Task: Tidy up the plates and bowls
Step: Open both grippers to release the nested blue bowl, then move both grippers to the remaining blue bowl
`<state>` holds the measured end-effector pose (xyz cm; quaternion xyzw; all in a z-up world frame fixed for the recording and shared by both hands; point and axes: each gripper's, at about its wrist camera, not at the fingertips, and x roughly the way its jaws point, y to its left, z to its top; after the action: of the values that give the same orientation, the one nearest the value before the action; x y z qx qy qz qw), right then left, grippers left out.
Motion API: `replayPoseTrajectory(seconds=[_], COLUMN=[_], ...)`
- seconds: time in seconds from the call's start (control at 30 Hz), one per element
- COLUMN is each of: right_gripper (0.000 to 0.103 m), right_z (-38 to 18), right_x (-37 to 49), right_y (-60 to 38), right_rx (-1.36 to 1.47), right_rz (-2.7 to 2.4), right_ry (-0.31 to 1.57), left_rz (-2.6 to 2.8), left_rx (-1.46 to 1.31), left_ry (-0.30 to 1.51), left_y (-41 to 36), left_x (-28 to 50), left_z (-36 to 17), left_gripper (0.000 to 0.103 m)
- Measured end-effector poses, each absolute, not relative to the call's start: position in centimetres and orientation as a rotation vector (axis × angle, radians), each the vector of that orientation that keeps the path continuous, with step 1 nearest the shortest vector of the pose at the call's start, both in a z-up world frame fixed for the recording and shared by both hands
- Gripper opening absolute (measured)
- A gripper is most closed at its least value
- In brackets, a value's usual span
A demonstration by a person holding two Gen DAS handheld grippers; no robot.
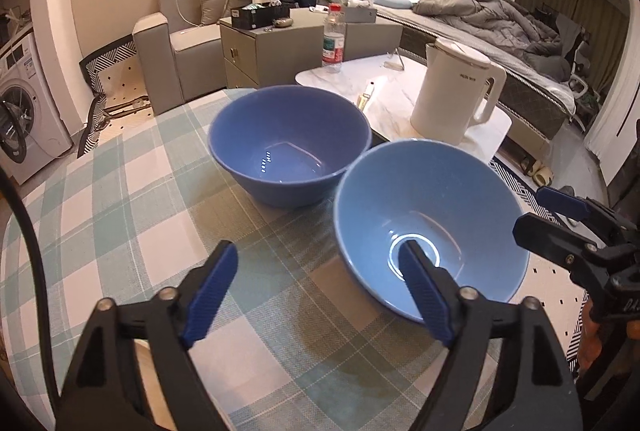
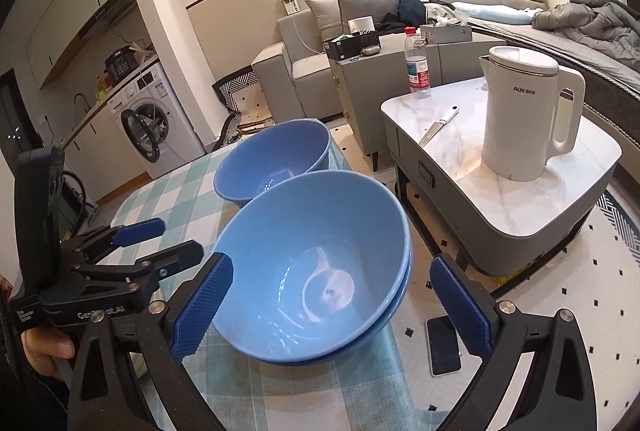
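Observation:
A darker blue bowl [image 1: 288, 147] stands on the checked tablecloth [image 1: 120, 199]; it also shows in the right wrist view [image 2: 276, 155]. Nearer the table's right edge is a light blue bowl [image 1: 432, 215], which in the right wrist view [image 2: 316, 263] sits nested in a second bowl of the same colour. My left gripper [image 1: 316, 291] is open, its right finger over the near rim of the light bowl. My right gripper [image 2: 332, 307] is open, straddling the stacked bowls without touching them. Each gripper shows in the other's view, the right [image 1: 568, 215] and the left [image 2: 152, 243].
A low marble-top side table [image 2: 520, 191] stands right of the dining table, carrying a white kettle [image 2: 524, 115], a water bottle [image 2: 417, 65] and a knife [image 2: 438, 127]. A phone [image 2: 442, 345] lies on the rug. A sofa, a bed and a washing machine [image 2: 148, 123] lie beyond.

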<state>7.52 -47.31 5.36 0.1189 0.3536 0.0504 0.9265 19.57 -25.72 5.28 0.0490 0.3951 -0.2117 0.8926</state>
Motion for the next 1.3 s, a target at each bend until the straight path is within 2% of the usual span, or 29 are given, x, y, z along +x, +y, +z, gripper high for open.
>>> replayPoseTrajectory(seconds=[0.1,0.17,0.73,1.3], right_gripper=[0.102,0.102,0.102,0.102], right_z=[5.7,6.1,10.3,8.0], right_x=[8.1,8.6,13.5,20.6], right_y=[-47.5,-47.4,-46.6,-46.3], right_rx=[0.235,0.218,0.032,0.011], right_rz=[0.100,0.107,0.178,0.229], right_ry=[0.733,0.733,0.759,0.859], left_rz=[-0.441,-0.438,-0.393,-0.365], left_rx=[0.087,0.080,0.012,-0.006], left_ry=[0.824,0.819,0.797,0.832], left_y=[-24.9,-24.6,-21.9,-22.4], left_x=[20.1,20.3,23.5,26.9], left_z=[5.4,5.5,6.7,6.4], left_gripper=[0.088,0.094,0.095,0.095])
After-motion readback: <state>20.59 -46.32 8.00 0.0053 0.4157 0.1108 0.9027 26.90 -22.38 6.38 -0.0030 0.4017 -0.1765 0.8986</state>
